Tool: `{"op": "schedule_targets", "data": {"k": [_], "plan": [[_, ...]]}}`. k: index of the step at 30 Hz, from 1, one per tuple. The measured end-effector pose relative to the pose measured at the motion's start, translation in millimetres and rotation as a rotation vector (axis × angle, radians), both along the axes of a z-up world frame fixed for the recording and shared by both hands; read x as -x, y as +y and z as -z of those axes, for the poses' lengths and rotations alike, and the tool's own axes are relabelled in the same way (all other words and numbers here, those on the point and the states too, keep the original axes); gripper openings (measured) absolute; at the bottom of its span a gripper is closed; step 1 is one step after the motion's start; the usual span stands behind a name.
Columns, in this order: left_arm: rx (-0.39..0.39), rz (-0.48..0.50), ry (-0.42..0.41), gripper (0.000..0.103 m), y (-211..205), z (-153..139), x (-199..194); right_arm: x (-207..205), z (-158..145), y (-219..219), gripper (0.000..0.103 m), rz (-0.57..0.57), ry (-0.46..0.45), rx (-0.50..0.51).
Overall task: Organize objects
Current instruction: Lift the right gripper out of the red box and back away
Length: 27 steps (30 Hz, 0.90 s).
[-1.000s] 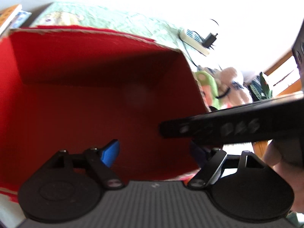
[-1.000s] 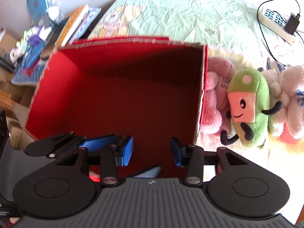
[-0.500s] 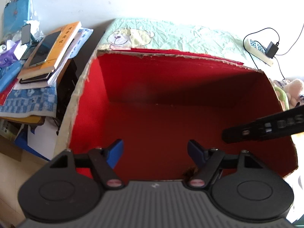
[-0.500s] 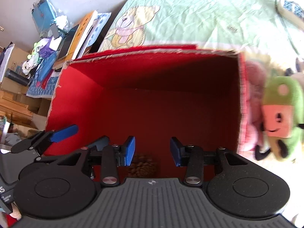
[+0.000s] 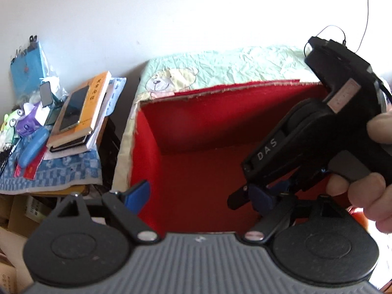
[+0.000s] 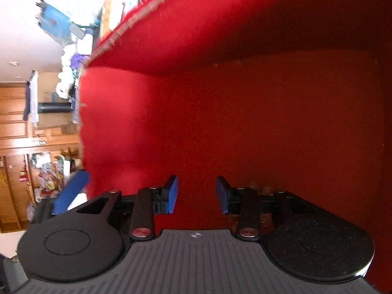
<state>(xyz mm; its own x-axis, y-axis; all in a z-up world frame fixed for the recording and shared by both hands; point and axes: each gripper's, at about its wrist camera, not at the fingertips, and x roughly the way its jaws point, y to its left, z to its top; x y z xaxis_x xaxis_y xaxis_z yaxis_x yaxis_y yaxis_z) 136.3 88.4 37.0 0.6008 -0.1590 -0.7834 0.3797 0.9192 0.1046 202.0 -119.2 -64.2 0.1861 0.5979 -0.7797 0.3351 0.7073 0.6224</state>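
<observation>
A white wall and a bed under a pale green quilt (image 5: pixel 220 66) printed with a cartoon bear back the left wrist view. On the quilt stands a big box (image 5: pixel 196 132) lined in red, open at the top, its floor bare where it shows. The left gripper (image 5: pixel 198 197) hangs over the box's near edge with its blue-padded fingers (image 5: pixel 138 193) spread wide and nothing between them. The right-hand pad is partly covered by the right gripper (image 5: pixel 254 196), a black tool held in a hand (image 5: pixel 367 191) and reaching into the box from the right; white letters on its body read "DAS", and a pale label higher up is too washed out to read. To the left, a side table with a blue checked cloth (image 5: pixel 49 171) carries a stack of books (image 5: pixel 80 112); the top orange cover has dark characters too small to read, and a phone (image 5: pixel 72 109) lies on it. The right edge is lost to glare.

The right wrist view sits deep inside the box (image 6: pixel 269 98), red walls filling most of the frame. The right gripper (image 6: pixel 196 193) has its blue fingers (image 6: pixel 171 193) apart and empty. Something brown and lumpy shows behind the right finger, too hidden to name. One blue pad of the left gripper (image 6: pixel 71 191) pokes in at the left. Beyond the rim, the room is blurred: wooden cabinets (image 6: pixel 14 132) and clutter.
</observation>
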Motion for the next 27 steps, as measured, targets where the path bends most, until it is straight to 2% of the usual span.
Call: {"op": "schedule_targets", "data": {"k": [5,8,10,16,22,27], "plan": [[-0.042,0.018,0.041,0.091,-10.4,13.7,-3.4,7.8,0.8,-3.8,0.036,-0.017,0.067,0.105],[-0.069,0.037,0.028,0.091,-19.1,17.0,-2.8,18.1,-11.2,-9.9,0.037,-0.045,0.068,0.253],[-0.061,0.05,0.041,0.091,-23.4,18.5,-3.0,27.1,-16.9,-16.6,0.037,-0.047,0.069,0.313],[-0.072,0.065,0.067,0.091,-41.2,25.6,-7.5,51.7,-44.3,-13.1,0.038,-0.078,-0.031,0.446],[-0.09,0.055,0.066,0.091,-50.1,28.2,-5.2,68.7,-56.4,-22.4,0.038,-0.032,-0.091,0.394],[-0.1,0.023,0.068,0.091,-51.5,26.2,-2.4,88.3,-60.3,-26.4,0.044,-0.023,-0.142,0.343]]}}
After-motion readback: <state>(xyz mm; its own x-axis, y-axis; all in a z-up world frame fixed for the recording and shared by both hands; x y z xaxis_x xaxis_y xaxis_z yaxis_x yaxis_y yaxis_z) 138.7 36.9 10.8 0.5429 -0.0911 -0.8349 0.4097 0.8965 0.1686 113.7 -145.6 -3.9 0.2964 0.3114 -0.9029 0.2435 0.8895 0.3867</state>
